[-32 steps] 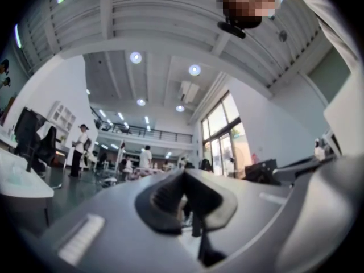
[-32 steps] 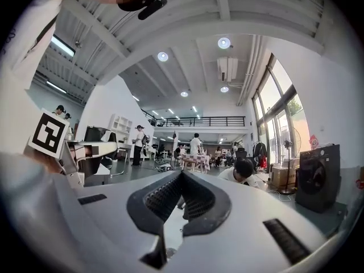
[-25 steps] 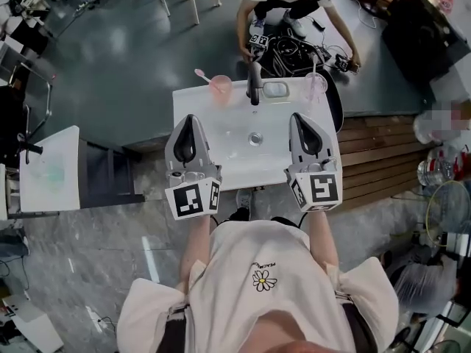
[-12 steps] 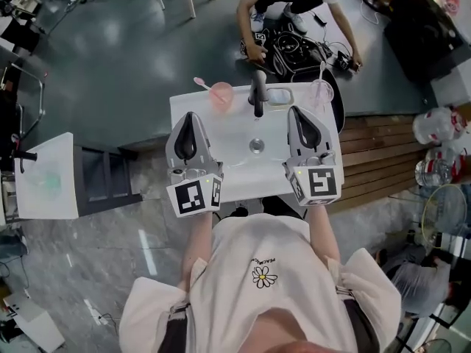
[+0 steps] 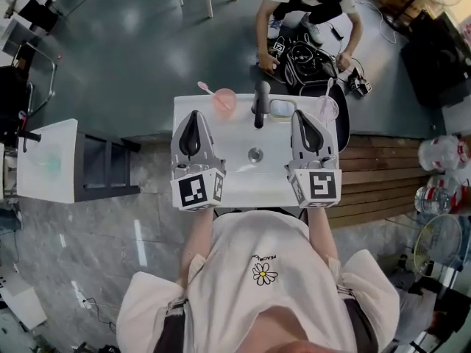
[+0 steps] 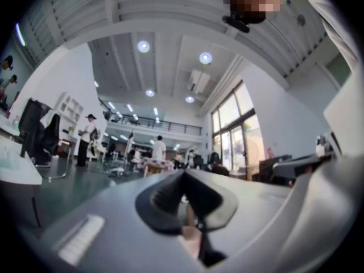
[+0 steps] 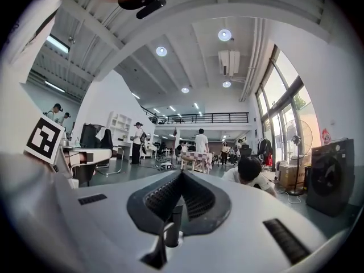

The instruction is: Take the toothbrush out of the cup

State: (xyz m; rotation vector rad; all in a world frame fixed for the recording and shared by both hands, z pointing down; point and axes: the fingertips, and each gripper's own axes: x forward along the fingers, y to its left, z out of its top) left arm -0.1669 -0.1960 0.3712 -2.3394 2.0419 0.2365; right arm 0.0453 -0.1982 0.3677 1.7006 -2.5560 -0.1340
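Observation:
A pink cup (image 5: 224, 101) stands on the far left corner of the white basin (image 5: 221, 168). A pink toothbrush (image 5: 205, 89) sticks out of it, leaning left. A clear cup (image 5: 327, 109) with a pale toothbrush (image 5: 329, 90) in it stands at the far right corner. My left gripper (image 5: 194, 115) hovers over the basin's left side, short of the pink cup, shut and empty. My right gripper (image 5: 302, 115) hovers over the right side, short of the clear cup, also shut and empty. Both gripper views show closed jaws (image 6: 183, 173) (image 7: 182, 173) pointing out into the hall, with no cup in sight.
A dark faucet (image 5: 260, 103) and a soap dish (image 5: 282, 108) sit at the basin's back, with the drain (image 5: 255, 154) in the middle. A person (image 5: 313, 2) crouches over cables just beyond. A white table (image 5: 48, 160) stands at left and wooden decking (image 5: 379, 164) at right.
Both grippers stay shut and side by side over the basin. The head view has shifted a little, so the basin and the crouching person sit slightly differently in frame.

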